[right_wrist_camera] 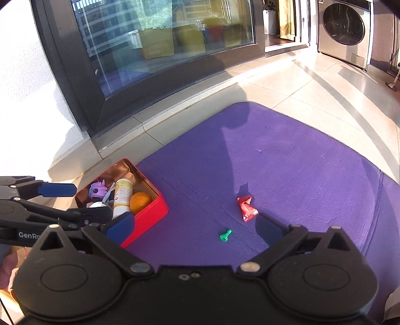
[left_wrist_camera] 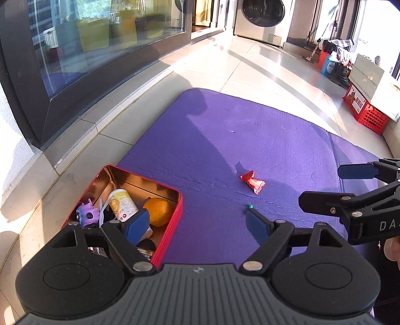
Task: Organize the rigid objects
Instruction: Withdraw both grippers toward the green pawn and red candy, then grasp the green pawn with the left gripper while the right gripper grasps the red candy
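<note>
A red tin (left_wrist_camera: 172, 225) (right_wrist_camera: 147, 220) with a gold inside stands at the left edge of a purple mat (left_wrist_camera: 250, 130). In it lie an orange (left_wrist_camera: 158, 211) (right_wrist_camera: 140, 201), a white and yellow bottle (left_wrist_camera: 122, 203), a purple toy (left_wrist_camera: 86, 213) and other small items. A red candy wrapper (left_wrist_camera: 252, 181) (right_wrist_camera: 246, 207) and a small green pawn (left_wrist_camera: 250, 206) (right_wrist_camera: 225, 235) lie on the mat. My left gripper (left_wrist_camera: 197, 225) is open and empty, its left finger over the tin. My right gripper (right_wrist_camera: 195, 227) is wide open and empty, with the pawn just beyond its fingers.
A dark-framed glass door (left_wrist_camera: 100, 50) runs along the left on a tiled floor. A washing machine (left_wrist_camera: 262, 17) stands at the far end. A red crate (left_wrist_camera: 367, 112), a white box and a blue bottle (left_wrist_camera: 328, 65) line the right wall.
</note>
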`<state>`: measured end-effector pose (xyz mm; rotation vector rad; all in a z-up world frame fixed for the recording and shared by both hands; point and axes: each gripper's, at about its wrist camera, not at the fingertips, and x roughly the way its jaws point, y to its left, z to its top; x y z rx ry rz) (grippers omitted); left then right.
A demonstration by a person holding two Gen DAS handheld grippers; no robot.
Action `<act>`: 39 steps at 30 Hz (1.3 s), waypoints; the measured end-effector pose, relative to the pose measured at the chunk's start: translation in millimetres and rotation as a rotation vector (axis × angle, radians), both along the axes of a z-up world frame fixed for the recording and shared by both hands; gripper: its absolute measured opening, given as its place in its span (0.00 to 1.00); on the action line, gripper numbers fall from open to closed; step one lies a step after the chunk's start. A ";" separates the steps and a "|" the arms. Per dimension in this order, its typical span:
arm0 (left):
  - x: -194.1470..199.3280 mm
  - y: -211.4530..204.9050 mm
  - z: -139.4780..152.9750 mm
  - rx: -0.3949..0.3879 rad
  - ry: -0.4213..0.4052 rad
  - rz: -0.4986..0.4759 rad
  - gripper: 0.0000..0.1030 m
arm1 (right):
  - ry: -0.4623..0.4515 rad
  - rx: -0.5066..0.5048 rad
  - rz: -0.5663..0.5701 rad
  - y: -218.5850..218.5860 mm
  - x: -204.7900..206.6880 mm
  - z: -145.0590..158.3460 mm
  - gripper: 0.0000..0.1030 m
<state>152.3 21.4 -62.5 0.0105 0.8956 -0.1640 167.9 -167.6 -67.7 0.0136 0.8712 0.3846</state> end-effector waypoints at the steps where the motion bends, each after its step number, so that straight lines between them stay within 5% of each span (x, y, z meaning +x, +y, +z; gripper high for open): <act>1: 1.7 -5.6 -2.3 -0.005 0.003 -0.004 0.82 | 0.001 -0.003 -0.009 -6.9 1.3 -1.7 1.00; 19: 48.4 -85.0 -92.4 0.006 0.094 -0.047 0.82 | 0.118 -0.024 -0.046 -58.2 72.9 -82.6 0.98; 32: 83.8 -104.2 -159.3 0.025 0.107 -0.069 0.81 | 0.158 -0.084 0.058 -32.1 132.5 -158.5 0.78; 36: 86.5 -108.0 -175.2 0.030 0.118 -0.090 0.66 | 0.175 -0.064 0.058 -26.7 139.9 -173.9 0.71; 39: 83.9 -111.4 -178.0 0.050 0.087 -0.105 0.65 | 0.183 -0.059 0.057 -21.2 144.4 -180.9 0.64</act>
